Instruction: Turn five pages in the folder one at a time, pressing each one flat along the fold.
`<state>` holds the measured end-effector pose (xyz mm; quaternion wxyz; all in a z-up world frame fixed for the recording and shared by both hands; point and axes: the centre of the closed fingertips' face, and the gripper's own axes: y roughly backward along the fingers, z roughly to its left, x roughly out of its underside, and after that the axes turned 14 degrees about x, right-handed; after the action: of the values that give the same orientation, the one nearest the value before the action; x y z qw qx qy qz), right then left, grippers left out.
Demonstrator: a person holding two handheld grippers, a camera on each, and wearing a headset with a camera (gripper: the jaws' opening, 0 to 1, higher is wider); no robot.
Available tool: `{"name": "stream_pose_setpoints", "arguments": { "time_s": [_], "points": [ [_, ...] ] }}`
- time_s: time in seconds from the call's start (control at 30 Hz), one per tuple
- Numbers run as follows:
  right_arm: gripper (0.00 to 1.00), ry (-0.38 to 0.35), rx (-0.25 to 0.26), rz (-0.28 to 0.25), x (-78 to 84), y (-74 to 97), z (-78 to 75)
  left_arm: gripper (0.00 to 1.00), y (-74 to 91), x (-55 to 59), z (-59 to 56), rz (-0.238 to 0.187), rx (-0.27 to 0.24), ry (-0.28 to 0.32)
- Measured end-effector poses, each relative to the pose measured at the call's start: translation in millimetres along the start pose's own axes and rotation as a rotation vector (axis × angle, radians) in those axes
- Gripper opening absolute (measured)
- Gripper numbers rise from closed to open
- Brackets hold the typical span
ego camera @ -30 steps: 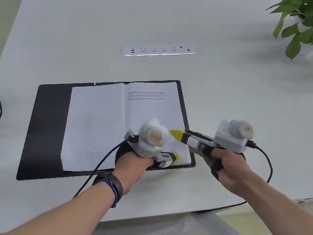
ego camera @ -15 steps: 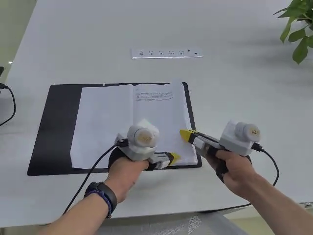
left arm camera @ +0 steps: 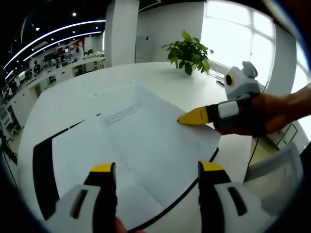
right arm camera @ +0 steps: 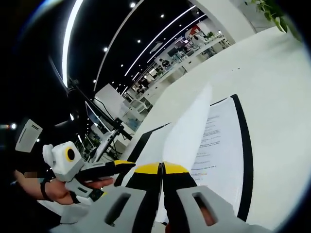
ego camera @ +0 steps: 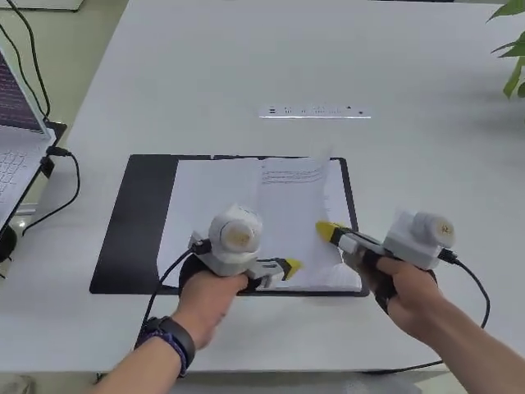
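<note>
- I see a white power strip (ego camera: 315,112) lying flat toward the worktop's (ego camera: 246,57) far edge.
- Laptop (ego camera: 15,123) past its left edge, with a black cable (ego camera: 76,176) alongside.
- Leafy plant (left arm camera: 188,51) at the far right corner.

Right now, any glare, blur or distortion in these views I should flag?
Head view: even light, soft shadows, print on the page too small to read. Left gripper view: fisheye bend, window blown out behind the plant. Right gripper view: rolled, dark background with bright ceiling strips.
</note>
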<state>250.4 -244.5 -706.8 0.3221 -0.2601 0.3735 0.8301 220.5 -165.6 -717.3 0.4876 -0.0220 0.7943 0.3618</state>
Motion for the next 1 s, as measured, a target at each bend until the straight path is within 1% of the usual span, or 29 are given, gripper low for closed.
{"name": "stream_pose_setpoints", "arguments": {
  "time_s": [0.03, 0.13, 0.27, 0.33, 0.47, 0.73, 0.83, 0.97, 1.0],
  "points": [
    [0.0, -0.007, -0.003, -0.001, 0.0, -0.8, 5.6, 0.68, 6.5, 0.8, 4.7, -0.006, -0.015, 0.008],
    [0.0, -0.012, -0.016, -0.006, 0.6, -6.5, 15.1, 0.68, 21.3, 2.2, 13.6, -0.023, -0.041, 0.021],
    [0.0, -0.002, -0.038, -0.001, 2.2, -14.7, 33.6, 0.68, 37.7, 5.2, 22.4, -0.046, -0.073, 0.045],
    [0.0, -0.002, -0.046, -0.002, 2.0, -18.7, 38.6, 0.68, 42.5, 6.8, 23.6, -0.048, -0.08, 0.046],
    [0.0, 0.004, -0.069, 0.001, 2.6, -26.5, 54.8, 0.69, 52.5, 9.1, 28.8, -0.056, -0.096, 0.05],
    [0.0, 0.003, -0.109, 0.006, 3.6, -40.2, 79.6, 0.69, 71.2, 9.8, 36.8, -0.077, -0.123, 0.054],
    [0.0, 0.008, -0.12, 0.011, 6.4, -43.9, 90.0, 0.69, 77.0, 11.1, 38.9, -0.083, -0.131, 0.06],
    [0.0, -0.005, -0.128, 0.02, 10.3, -50.7, 98.0, 0.69, 84.1, 11.4, 41.6, -0.094, -0.139, 0.069],
    [0.0, -0.004, -0.132, 0.025, 11.8, -52.6, 102.0, 0.69, 86.4, 10.6, 41.5, -0.097, -0.14, 0.069]
  ]
}}
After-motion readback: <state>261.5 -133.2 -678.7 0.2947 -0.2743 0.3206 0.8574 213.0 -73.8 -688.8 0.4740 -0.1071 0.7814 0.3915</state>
